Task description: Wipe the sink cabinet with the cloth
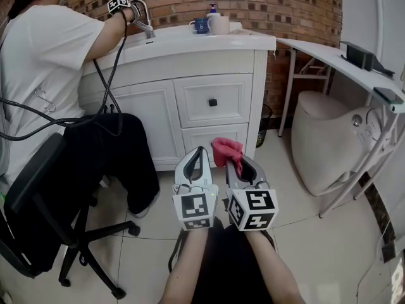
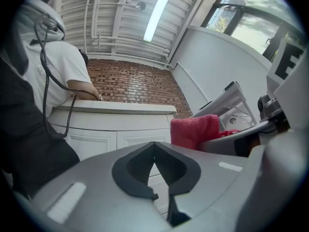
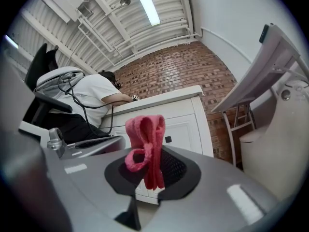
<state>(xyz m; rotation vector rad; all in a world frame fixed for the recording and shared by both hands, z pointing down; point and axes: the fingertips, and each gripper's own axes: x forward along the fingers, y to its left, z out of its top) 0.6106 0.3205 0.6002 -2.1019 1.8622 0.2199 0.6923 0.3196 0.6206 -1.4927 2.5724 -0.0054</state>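
- The right hand-held gripper (image 1: 238, 163) is clamped on a crumpled pink terry cloth (image 1: 225, 149), which sticks up past its jaw tips.
- The left hand-held gripper (image 1: 200, 151) has its jaws together, holding nothing.
- Both hang side by side before the white panelled sink cabinet (image 1: 209, 100), not touching it.

A seated person (image 1: 44, 75) blocks the sink cabinet's (image 1: 190, 62) door side; bare floor (image 1: 288, 195) leads to its drawers (image 1: 196, 97).
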